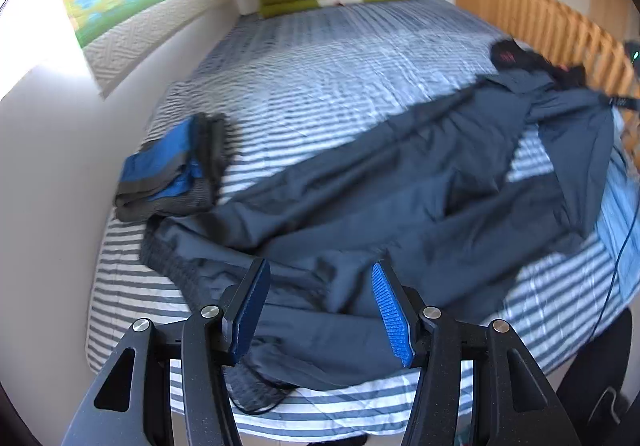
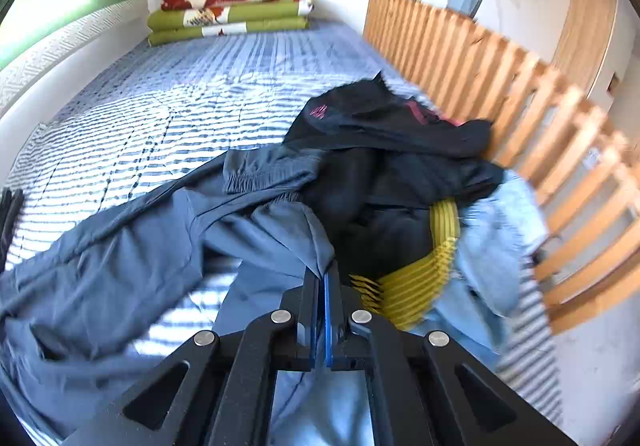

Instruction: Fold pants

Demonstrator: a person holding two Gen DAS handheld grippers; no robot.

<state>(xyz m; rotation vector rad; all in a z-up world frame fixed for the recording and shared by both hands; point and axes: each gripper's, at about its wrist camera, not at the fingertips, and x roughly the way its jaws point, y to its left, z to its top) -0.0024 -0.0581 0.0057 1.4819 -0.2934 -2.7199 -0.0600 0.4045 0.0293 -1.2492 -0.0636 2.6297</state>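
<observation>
Your right tool point(image 2: 323, 278) is pinching a fold of the grey-blue pants point(image 2: 120, 246); left tool point(image 1: 318, 286) is spread above pants w/ nothing between, over the striped bed point(image 1: 320, 86).

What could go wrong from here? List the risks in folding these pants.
1. The right gripper pinches only a small peak of the dark blue pants; the thin fabric could slip out when pulled.
2. The black garment lies over the pants' waistband end, so a pull may drag it along.
3. The left gripper is open with nothing held, so the near end may bunch.
</observation>
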